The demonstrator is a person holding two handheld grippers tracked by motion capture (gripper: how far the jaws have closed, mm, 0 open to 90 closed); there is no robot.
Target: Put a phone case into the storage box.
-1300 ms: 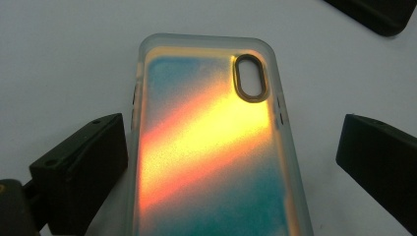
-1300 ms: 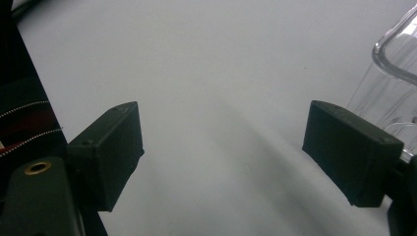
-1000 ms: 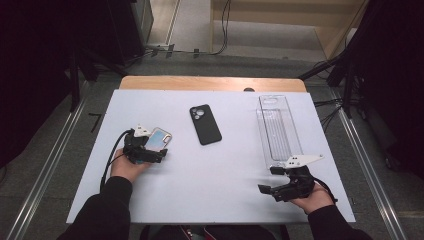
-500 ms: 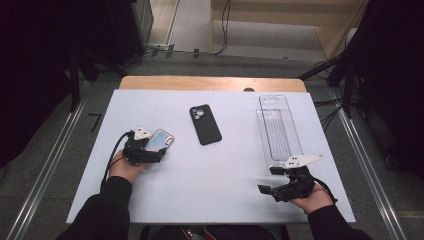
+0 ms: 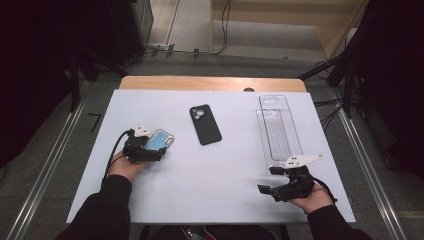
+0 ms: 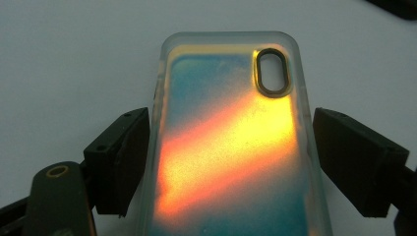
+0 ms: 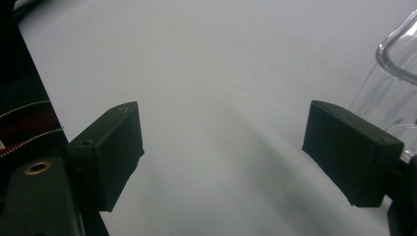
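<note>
A black phone point(image 5: 205, 124) lies face down mid-tabletop point(image 5: 210, 175). Left of it, the left tongs point(image 5: 155, 150) straddle a shimmery orange-blue phone case point(image 6: 231, 147); their jaws stand at its long edges, the left one touching, the right just beside. Right of the phone stands a clear plastic tray point(image 5: 278, 129). Near the tray's closest end the right tongs point(image 5: 267, 181) hang spread over bare tabletop.

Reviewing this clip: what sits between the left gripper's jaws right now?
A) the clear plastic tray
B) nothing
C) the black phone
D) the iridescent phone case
D: in the left gripper view the iridescent phone case lies between the two jaws of the left gripper, while the black phone lies apart at mid-table.
</note>
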